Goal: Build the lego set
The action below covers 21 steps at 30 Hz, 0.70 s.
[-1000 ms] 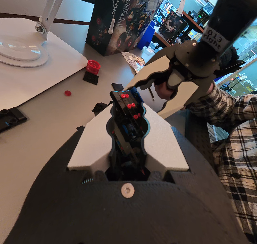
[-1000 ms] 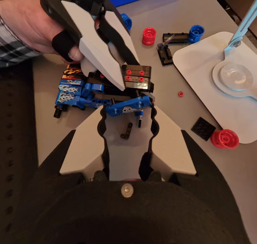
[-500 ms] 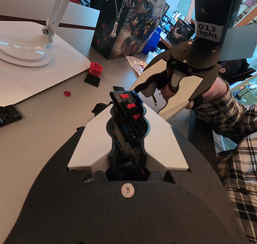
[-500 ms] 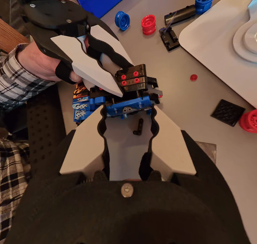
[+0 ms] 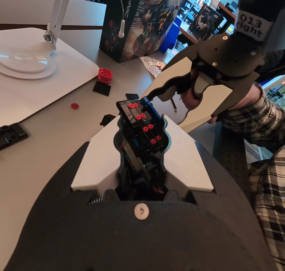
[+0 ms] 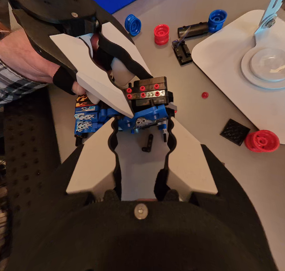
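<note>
Two claws meet at the half-built truck (image 6: 138,107) on the worktop (image 6: 192,112): the left claw (image 5: 141,124) clamps its black body, while the right claw (image 6: 141,124) spreads wide at the blue side. Light, rigid, but likely to pop apart; grip the solid beams. Since half a second ago, the right claw has closed in.

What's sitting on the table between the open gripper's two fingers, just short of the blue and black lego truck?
A small black L-shaped lego piece lies on the bare grey table, inside the open right gripper; the right wrist view shows it.
</note>
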Each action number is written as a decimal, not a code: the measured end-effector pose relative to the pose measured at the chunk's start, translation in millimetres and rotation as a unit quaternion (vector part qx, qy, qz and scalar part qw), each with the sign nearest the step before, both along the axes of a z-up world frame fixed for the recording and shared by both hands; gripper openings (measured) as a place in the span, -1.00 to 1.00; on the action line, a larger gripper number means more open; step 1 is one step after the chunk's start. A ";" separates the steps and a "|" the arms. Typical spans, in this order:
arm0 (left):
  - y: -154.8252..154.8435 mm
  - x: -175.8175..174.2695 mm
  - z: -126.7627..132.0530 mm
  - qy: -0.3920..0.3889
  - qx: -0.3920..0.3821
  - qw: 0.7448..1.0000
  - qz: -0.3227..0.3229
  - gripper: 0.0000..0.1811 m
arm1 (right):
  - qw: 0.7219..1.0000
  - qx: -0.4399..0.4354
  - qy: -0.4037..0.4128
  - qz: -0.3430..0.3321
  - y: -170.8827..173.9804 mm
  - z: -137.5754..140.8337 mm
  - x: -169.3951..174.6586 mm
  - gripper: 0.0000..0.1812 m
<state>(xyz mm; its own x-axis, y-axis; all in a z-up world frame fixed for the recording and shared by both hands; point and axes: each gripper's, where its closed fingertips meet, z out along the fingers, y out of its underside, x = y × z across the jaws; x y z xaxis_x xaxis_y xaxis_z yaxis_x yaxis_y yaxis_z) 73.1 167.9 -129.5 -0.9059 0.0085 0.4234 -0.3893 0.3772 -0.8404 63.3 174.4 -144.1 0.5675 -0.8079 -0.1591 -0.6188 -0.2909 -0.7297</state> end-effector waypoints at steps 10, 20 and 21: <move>-3.7 -9.4 -2.9 -0.082 0.026 0.996 -0.016 -0.35 | 0.992 -0.093 0.060 0.053 -20.4 -26.6 -61.0 -0.30; -3.1 -10.4 -1.5 -0.060 0.018 0.998 -0.019 -0.39 | 0.955 -0.206 0.090 0.194 -11.5 -63.8 -102.3 -0.23; -3.1 -10.5 -1.4 -0.058 0.017 0.998 -0.021 -0.39 | 0.952 -0.207 0.071 0.214 -8.9 -60.9 -101.5 -0.24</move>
<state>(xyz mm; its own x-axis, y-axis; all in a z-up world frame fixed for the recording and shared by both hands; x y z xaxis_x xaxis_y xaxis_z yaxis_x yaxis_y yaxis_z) 62.6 164.8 -130.9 -0.9482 0.0340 0.3159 -0.2731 0.4207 -0.8651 -38.2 165.5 -205.0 0.8555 -0.5172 0.0234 -0.4621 -0.7832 -0.4160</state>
